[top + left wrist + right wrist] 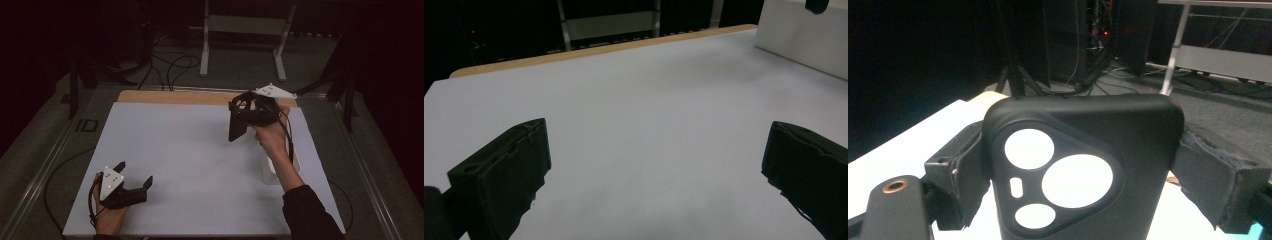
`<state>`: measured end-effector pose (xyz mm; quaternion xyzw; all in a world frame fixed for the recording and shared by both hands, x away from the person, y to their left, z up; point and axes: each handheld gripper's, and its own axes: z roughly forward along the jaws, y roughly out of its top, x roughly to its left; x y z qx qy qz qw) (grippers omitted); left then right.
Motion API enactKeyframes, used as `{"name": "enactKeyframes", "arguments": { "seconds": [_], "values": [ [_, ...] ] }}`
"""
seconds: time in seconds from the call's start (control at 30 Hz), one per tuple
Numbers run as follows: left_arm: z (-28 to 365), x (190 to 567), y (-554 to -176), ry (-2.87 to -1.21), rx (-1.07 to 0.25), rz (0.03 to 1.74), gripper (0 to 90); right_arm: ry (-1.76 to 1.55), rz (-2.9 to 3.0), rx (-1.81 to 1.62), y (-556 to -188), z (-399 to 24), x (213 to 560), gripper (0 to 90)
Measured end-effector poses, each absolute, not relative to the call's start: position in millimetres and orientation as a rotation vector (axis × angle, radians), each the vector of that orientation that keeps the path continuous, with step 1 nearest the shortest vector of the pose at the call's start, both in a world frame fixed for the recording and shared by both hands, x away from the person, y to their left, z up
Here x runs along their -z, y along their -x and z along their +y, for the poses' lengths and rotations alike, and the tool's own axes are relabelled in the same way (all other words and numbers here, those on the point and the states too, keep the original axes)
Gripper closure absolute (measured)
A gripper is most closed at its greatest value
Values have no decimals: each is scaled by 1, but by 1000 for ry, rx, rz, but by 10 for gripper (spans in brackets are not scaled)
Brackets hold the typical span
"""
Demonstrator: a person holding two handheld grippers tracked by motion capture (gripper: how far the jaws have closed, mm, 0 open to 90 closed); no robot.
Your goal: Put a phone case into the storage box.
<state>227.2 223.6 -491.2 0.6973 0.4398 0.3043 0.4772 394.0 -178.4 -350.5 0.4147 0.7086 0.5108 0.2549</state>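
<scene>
My right gripper (243,111) is raised over the far right of the table and is shut on a black phone case (236,128). In the right gripper view the case (1133,125) stands upright between the two jaws, its back with three round camera cut-outs facing the camera. My left gripper (134,173) rests low at the near left of the white sheet (190,150). Its jaws stand wide apart with bare sheet (649,125) between them.
A white box (270,171) sits on the sheet under the right forearm, and its side (804,42) is at the upper right of the left gripper view. A wooden table edge (170,96) runs along the back. A white frame (245,30) and cables lie on the floor beyond.
</scene>
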Motion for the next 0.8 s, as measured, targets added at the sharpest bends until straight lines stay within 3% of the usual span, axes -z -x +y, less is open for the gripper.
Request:
{"name": "enactKeyframes", "arguments": {
  "seconds": [0.8],
  "values": [
    [224, 491, -227, -1701, -741, 1076, 0, -1202, 1836, -1306, -417, -200, 343, 142]
  ]
}}
